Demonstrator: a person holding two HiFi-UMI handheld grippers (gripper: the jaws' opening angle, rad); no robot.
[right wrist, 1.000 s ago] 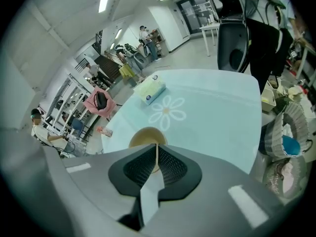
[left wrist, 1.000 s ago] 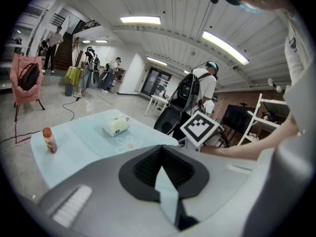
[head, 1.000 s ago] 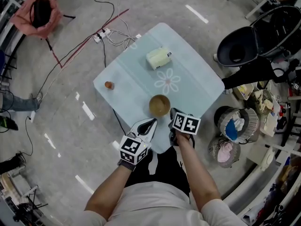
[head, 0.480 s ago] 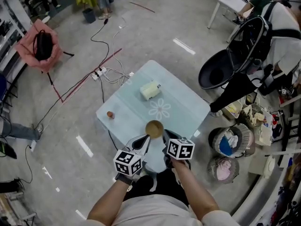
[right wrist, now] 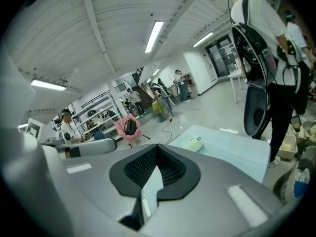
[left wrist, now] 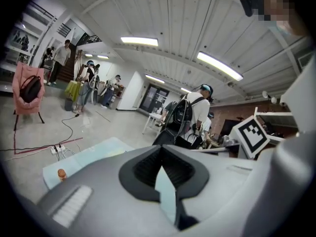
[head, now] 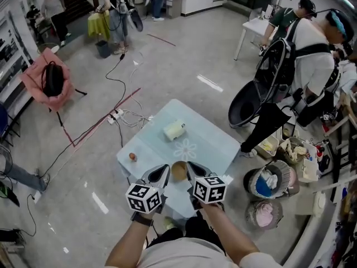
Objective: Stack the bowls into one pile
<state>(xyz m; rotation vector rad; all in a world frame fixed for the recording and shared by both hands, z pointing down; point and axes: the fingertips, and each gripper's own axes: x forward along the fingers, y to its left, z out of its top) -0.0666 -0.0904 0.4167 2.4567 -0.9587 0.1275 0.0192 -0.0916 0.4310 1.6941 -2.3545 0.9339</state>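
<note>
Bowl [head: 179, 171] near front edge of table [head: 215, 145]

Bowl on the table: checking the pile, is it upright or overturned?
Upright: the bowl shows its hollow facing up in the head view.

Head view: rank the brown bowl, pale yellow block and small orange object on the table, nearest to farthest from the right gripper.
1. Brown round bowl, just left of the right gripper, at the near edge of the light blue table.
2. Pale yellow block, beyond the bowl, mid-table.
3. Small orange object, at the far left corner.
</note>
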